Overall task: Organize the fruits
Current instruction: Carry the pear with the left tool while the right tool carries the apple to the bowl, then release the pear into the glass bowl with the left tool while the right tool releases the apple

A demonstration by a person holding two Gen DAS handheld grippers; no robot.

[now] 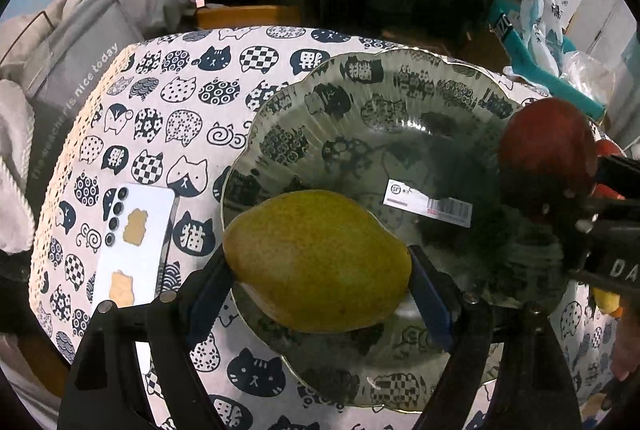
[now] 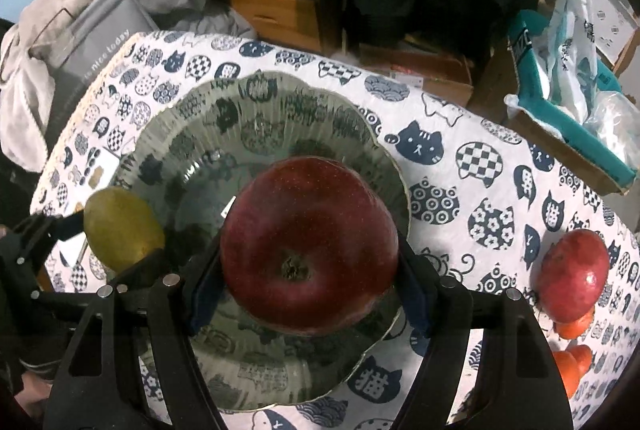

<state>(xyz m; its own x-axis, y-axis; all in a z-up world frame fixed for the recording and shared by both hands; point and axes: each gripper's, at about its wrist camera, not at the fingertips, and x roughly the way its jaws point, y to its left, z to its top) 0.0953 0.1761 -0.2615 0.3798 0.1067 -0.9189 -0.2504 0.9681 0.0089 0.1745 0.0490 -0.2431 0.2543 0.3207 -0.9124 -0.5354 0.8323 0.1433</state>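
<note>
My left gripper (image 1: 318, 270) is shut on a yellow-green pear (image 1: 316, 258) and holds it over the near left rim of a clear glass plate (image 1: 400, 102). My right gripper (image 2: 308, 262) is shut on a dark red apple (image 2: 308, 242) and holds it above the plate's (image 2: 192, 118) right half. The apple also shows in the left wrist view (image 1: 544, 158) at the plate's right edge, and the pear shows in the right wrist view (image 2: 122, 226) at its left edge. The plate bears a barcode sticker (image 1: 428, 204).
The table wears a cat-print cloth (image 1: 168, 98). A white phone (image 1: 132, 242) lies left of the plate. A red pomegranate (image 2: 572, 274) and orange fruits (image 2: 572, 362) lie to the right. A grey bag (image 1: 72, 78) stands at the left, a teal box (image 2: 568, 126) at the back right.
</note>
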